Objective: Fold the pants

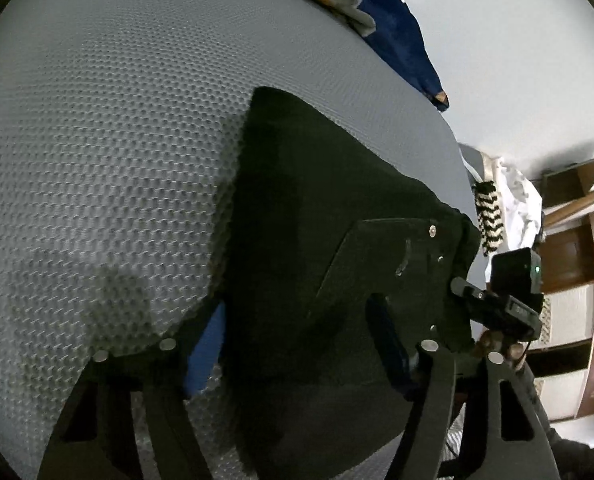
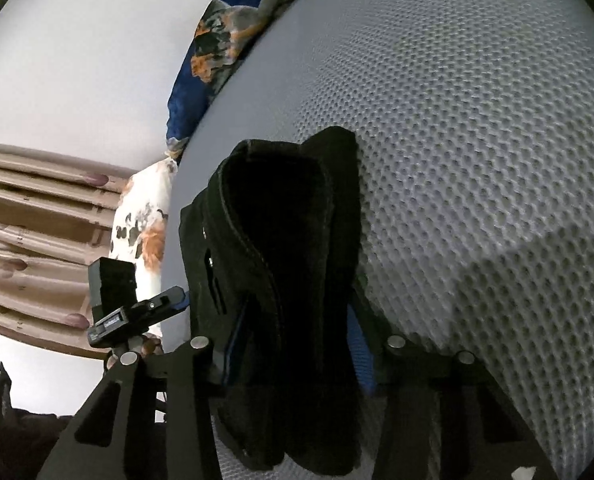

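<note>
Grey honeycomb-textured mattress (image 1: 109,152) fills most of the left wrist view, with a white wall behind and one blue patterned blanket (image 1: 397,36) bunched at its far edge. One pair of black pants (image 1: 317,208) lies on the mattress, reaching from the middle of the picture down between the fingers of the left gripper (image 1: 297,356). Its jaws stand apart, one blue pad on each side of the cloth; whether the pads press on the fabric cannot be told. The other tool, the right gripper (image 1: 401,276), lies on the right-hand part of the pants, probably so both ends of the same edge can be lifted together for a fold.

From the right wrist, the same mattress (image 2: 477,160) curves away to the right, with a curtain (image 2: 37,220) and one blotched pillow (image 2: 145,220) at left. Here the pants (image 2: 281,240) are bunched into a thick upright ridge between the fingers of the right gripper (image 2: 293,344). Both blue pads sit against the cloth, so the jaws look clamped on it. The left gripper (image 2: 169,300) shows just beside the pants. Two grippers are counted in all.
</note>
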`<state>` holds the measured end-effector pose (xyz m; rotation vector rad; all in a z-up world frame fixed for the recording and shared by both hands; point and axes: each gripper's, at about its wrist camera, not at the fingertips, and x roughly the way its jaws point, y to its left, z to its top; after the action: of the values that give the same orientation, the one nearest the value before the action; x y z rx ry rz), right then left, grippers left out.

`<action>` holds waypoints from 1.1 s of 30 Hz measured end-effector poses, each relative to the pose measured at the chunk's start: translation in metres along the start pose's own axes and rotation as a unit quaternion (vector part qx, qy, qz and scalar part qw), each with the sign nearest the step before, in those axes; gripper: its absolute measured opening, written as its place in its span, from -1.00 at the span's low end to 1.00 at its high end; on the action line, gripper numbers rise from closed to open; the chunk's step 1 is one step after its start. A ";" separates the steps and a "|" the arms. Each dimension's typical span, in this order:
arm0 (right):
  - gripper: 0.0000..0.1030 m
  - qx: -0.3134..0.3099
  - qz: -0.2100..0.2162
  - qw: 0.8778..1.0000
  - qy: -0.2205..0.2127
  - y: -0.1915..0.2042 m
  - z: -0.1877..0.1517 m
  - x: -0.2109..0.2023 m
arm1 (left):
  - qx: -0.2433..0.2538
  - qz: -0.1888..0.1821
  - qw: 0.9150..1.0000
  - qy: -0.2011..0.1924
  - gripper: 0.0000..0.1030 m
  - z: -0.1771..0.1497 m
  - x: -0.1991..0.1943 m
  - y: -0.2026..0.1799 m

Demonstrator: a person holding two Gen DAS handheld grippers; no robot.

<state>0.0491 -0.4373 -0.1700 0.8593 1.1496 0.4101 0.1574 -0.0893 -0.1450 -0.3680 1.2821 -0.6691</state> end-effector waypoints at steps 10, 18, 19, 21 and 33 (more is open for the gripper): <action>-0.39 0.003 0.000 1.000 -0.020 0.006 0.002 0.007 | 0.010 0.033 0.999 -0.023 -0.11 0.000 0.006 -0.011; -0.54 -0.004 -0.035 0.998 -0.046 0.038 -0.001 0.000 | 0.022 0.055 0.997 -0.045 -0.56 -0.005 -0.003 -0.016; -0.54 -0.006 -0.036 0.998 -0.048 0.042 0.000 0.000 | 0.022 0.051 0.997 -0.046 -0.60 -0.004 -0.006 -0.017; -0.55 -0.010 -0.042 0.998 -0.049 0.052 0.002 0.001 | 0.018 0.043 0.998 -0.045 -0.62 -0.002 -0.010 -0.016; -0.56 -0.032 -0.023 0.998 -0.042 0.085 0.049 0.040 | 0.033 0.077 0.992 -0.091 -0.64 0.029 -0.052 -0.005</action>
<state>0.1209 -0.3755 -0.1218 0.7865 1.0702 0.3678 0.1771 -0.0630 -0.0949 -0.2649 1.1003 -0.5330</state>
